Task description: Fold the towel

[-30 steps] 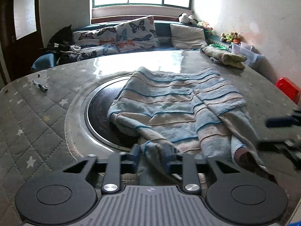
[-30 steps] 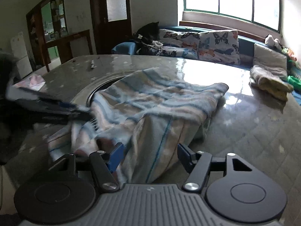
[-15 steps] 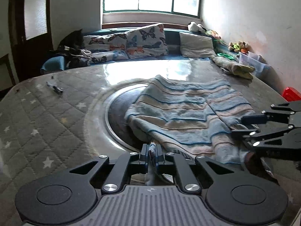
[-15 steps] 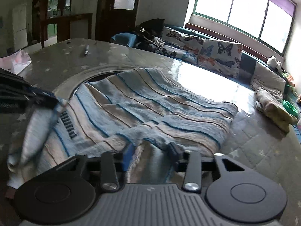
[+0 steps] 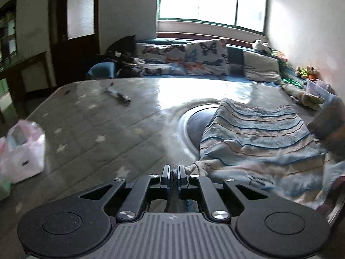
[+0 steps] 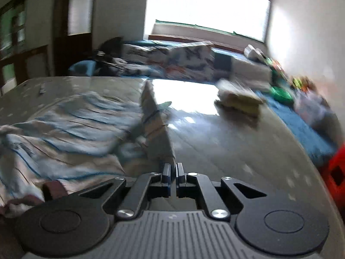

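Note:
A blue, beige and white striped towel (image 5: 256, 142) lies spread over the round table, to the right of my left gripper (image 5: 173, 171). That gripper is shut on the towel's near left corner, a small tuft of cloth showing between its fingers. In the right wrist view the towel (image 6: 71, 125) lies to the left, and a taut ridge of it runs up from my right gripper (image 6: 173, 168), which is shut on the towel's edge. This view is blurred by motion.
The quilted star-patterned table cover (image 5: 90, 129) has a dark round inset (image 5: 198, 120) partly under the towel. A pen (image 5: 118, 93) lies at the far left, a white plastic bag (image 5: 21, 151) at the left edge. Another folded cloth (image 6: 239, 99) sits far right; a red crate (image 6: 336, 172) beside the table.
Both grippers have closed on the towel and pulled apart, the left one swinging left, the right one right. The towel is now stretched out between them.

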The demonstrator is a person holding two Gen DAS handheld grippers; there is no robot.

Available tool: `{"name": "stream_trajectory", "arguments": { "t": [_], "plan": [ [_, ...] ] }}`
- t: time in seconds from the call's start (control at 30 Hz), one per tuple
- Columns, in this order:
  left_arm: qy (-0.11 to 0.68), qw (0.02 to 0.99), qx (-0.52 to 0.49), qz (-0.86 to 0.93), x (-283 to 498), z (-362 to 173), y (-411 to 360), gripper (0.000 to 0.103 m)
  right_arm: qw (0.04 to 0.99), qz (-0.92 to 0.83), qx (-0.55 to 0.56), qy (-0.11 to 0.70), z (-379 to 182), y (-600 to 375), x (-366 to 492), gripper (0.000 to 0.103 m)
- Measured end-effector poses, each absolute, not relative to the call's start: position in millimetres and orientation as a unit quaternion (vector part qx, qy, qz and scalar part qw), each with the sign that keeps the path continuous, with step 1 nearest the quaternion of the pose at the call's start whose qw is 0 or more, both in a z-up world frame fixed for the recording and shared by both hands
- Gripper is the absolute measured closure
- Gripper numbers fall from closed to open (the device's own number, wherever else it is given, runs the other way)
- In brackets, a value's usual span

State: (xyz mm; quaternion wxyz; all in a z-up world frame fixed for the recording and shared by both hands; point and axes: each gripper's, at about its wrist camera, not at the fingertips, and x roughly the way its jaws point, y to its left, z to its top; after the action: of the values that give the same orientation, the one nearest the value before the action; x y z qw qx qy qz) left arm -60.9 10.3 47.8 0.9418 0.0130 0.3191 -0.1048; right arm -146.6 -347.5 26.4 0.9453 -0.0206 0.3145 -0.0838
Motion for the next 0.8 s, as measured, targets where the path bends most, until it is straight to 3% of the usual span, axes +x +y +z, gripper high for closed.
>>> {"name": "stream_trajectory", "arguments": {
  "t": [0.17, 0.33, 0.47, 0.8],
  "plan": [
    [0.338, 0.938, 0.013, -0.08, -75, 42, 31, 0.096, 0.927, -0.127, 0.036, 0.351, 9, -385, -176, 0.101],
    [0.356, 0.932, 0.025, -0.066, -80, 38, 41, 0.096, 0.926, -0.121, 0.03, 0.357, 11, -395, -171, 0.094],
    [0.361, 0.931, 0.03, -0.047, -83, 37, 43, 0.096, 0.931, -0.097, 0.021, 0.35, 13, -391, -138, 0.065],
    [0.386, 0.922, 0.027, -0.002, -86, 27, 57, 0.096, 0.925, -0.063, 0.002, 0.375, -10, -392, -70, 0.048]
  ]
}}
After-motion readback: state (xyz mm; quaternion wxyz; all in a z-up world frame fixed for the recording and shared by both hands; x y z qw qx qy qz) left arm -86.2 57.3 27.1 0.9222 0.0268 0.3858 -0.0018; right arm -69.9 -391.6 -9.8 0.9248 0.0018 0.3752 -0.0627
